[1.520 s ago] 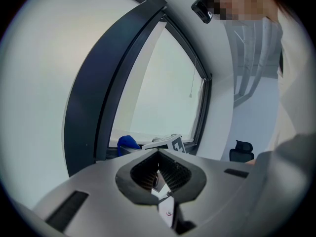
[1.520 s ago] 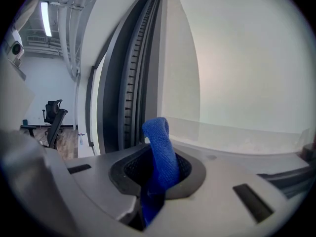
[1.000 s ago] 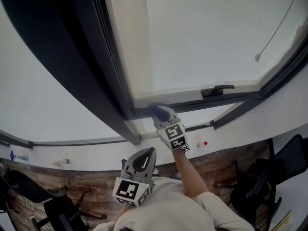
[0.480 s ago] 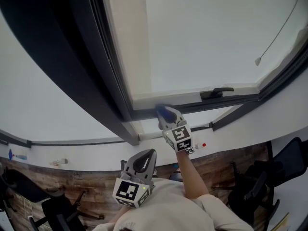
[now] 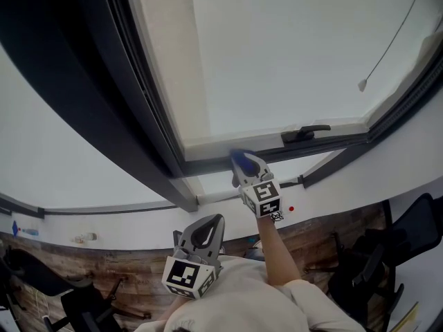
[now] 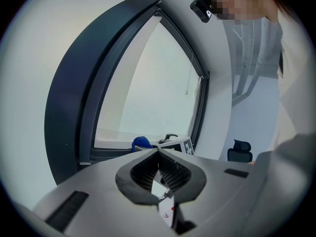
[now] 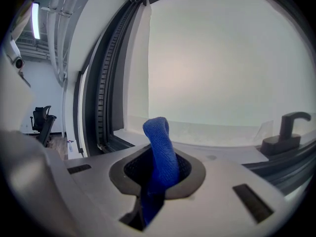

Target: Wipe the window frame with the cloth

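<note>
A blue cloth [image 5: 239,160] is clamped in my right gripper [image 5: 243,166], which is shut on it and presses it against the bottom rail of the dark window frame [image 5: 201,163], left of the black window handle [image 5: 304,133]. In the right gripper view the cloth [image 7: 160,149] sticks up between the jaws, with the pale sill and the handle [image 7: 289,131] beyond. My left gripper [image 5: 203,232] hangs low near the person's chest, shut with nothing in it. In the left gripper view, the left gripper [image 6: 158,153] points at the window, with the cloth [image 6: 139,143] showing at the sill.
A blind cord [image 5: 361,85] hangs across the pane at the upper right. Black office chairs [image 5: 408,237] stand on the wooden floor at the right, and another one [image 5: 76,299] at the lower left. A red dot [image 5: 291,208] marks the white wall below the window.
My right gripper has slid the cloth to the right along the bottom rail, closer to the handle. The left gripper has stayed where it was.
</note>
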Motion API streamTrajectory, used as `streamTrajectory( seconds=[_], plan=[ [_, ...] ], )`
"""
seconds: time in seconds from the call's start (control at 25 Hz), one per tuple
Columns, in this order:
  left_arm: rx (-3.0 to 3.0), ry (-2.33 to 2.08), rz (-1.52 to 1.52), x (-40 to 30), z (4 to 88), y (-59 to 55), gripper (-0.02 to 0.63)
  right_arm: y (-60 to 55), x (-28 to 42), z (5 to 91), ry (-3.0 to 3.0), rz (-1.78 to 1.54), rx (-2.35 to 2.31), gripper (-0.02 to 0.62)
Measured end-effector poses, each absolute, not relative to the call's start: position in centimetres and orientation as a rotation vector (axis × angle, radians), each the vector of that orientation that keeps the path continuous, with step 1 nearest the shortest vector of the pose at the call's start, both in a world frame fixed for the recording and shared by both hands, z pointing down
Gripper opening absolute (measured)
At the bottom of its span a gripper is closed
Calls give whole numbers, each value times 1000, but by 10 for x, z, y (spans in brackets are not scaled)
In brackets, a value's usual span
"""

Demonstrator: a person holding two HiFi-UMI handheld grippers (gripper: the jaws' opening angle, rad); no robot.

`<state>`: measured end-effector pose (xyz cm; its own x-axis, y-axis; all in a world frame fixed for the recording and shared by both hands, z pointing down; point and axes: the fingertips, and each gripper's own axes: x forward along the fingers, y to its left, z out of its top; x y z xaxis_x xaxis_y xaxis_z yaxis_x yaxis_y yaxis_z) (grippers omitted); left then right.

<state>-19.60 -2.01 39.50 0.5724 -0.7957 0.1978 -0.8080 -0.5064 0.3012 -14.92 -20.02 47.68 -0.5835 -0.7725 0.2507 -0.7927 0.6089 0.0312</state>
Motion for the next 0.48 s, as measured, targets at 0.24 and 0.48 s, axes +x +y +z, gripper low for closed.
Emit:
streamTrajectory(
  seconds=[0.24,0.48],
  plan=[
    [2451,-1307,40,-187,393,-23,9,-203,-136,476,-2602,118,1292,54],
    [2447,-1311,38,-176,394,-26,9,-206,-121,477,-2605,126,1299,54]
  ],
)
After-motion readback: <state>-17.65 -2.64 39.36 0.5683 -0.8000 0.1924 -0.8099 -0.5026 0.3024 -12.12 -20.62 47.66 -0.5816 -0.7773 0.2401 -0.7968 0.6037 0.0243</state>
